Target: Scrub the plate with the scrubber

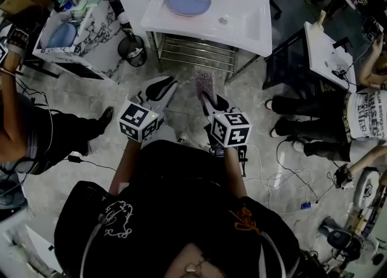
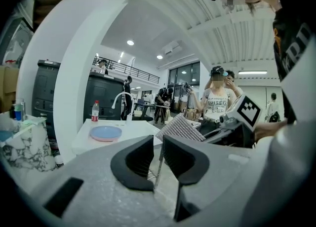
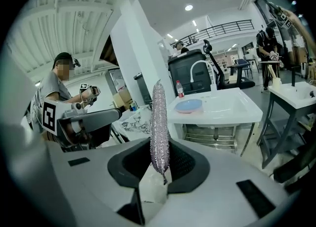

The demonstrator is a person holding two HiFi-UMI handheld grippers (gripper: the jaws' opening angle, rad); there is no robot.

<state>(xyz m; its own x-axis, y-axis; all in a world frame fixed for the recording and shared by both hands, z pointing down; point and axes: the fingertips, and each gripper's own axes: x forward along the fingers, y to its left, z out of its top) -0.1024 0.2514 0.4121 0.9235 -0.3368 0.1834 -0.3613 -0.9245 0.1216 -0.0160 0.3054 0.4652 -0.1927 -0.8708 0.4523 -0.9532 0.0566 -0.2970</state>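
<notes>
My right hand-held gripper point(image 3: 159, 167) clamps the silvery mesh scrubber point(image 3: 159, 122) upright, bristly end clear for scrubbing. My left hand-held gripper point(image 2: 157, 154) is closed and empty (free to steady). The round blue plate point(image 1: 188, 0) lies on the white desk point(image 1: 254, 29), upper centre of the head view.

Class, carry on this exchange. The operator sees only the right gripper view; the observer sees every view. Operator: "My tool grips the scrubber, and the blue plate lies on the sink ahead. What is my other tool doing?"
Observer: The left tool is shut, with nothing between its jaws.
Operator: Is anything on the floor near the sink?
Observer: A black bin stands on the floor just left of the sink.
Operator: And on the other side?
Observer: A seated person's legs stretch out across the floor to the right of the sink.
</notes>
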